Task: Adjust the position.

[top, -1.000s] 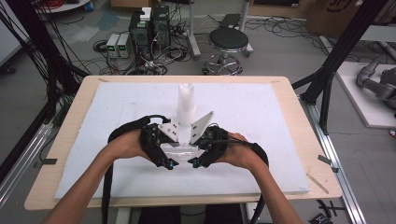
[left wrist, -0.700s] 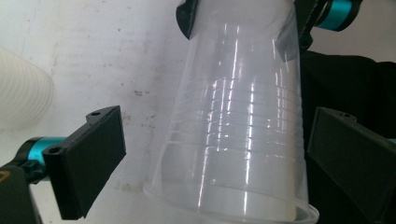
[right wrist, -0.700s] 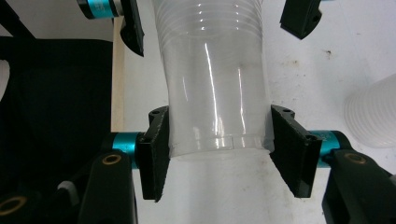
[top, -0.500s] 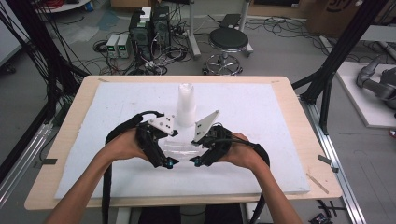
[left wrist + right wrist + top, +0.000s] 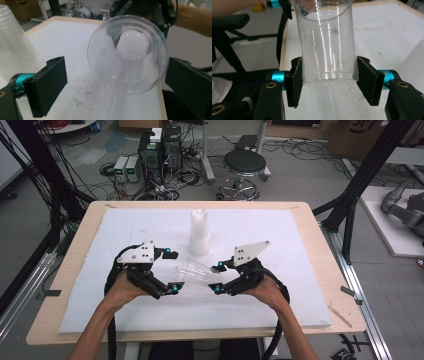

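Counter (image 5: 125, 320) under white padding, stack of cups (image 5: 199, 234) upright near its middle. Just in front, above the padding, clear cup (image 5: 197, 271) lying sideways, base clamped by right gripper (image 5: 217, 279). Left gripper (image 5: 170, 270) just sprung wide, off the rim, cup mouth between its jaws untouched. Handover seemingly finished; cup now carried by right alone.

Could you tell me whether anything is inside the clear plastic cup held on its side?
The clear ribbed plastic cup looks empty; through its bottom show the right gripper's jaws, blurred.
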The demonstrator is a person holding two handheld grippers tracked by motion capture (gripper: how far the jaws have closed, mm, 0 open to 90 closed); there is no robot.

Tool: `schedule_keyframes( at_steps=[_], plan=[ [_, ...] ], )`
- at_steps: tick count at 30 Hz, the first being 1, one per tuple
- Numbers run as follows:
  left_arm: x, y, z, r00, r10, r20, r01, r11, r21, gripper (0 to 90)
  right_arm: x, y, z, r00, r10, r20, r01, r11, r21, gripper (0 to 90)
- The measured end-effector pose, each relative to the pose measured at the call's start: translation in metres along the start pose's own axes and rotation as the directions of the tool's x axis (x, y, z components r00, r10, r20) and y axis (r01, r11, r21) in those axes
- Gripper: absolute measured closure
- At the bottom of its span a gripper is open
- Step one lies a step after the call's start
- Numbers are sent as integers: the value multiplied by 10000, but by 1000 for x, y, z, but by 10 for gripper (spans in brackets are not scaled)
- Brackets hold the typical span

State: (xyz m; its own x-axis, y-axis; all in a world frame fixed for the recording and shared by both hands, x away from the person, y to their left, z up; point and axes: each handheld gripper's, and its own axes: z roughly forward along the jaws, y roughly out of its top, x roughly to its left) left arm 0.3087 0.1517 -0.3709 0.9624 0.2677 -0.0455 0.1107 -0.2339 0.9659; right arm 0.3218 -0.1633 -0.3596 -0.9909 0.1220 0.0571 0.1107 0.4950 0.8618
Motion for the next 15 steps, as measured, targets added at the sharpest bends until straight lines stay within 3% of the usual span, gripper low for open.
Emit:
schedule_keyframes(
  at_steps=[3, 5, 12, 15],
  plan=[
    [0, -11, 0, 9999, 101, -64, -105, 9984, -564, 41, 0, -5, 1, 10000, 43, -16, -43, 9986, -528, 429],
    [0, -17, 1, 10000, -43, -27, 41, 9970, -779, 41, 0, -8, 1, 9999, 58, -84, -64, 9972, -744, 428],
    [1, -29, 4, 9991, -330, 259, 361, 9904, -1336, 41, 1, -15, 3, 10000, -51, -59, 42, 9896, -1437, 428],
    [0, -30, 4, 9992, -255, 291, 292, 9905, -1344, 41, 2, -17, 3, 10000, -15, -52, 6, 9869, -1613, 427]
  ],
)
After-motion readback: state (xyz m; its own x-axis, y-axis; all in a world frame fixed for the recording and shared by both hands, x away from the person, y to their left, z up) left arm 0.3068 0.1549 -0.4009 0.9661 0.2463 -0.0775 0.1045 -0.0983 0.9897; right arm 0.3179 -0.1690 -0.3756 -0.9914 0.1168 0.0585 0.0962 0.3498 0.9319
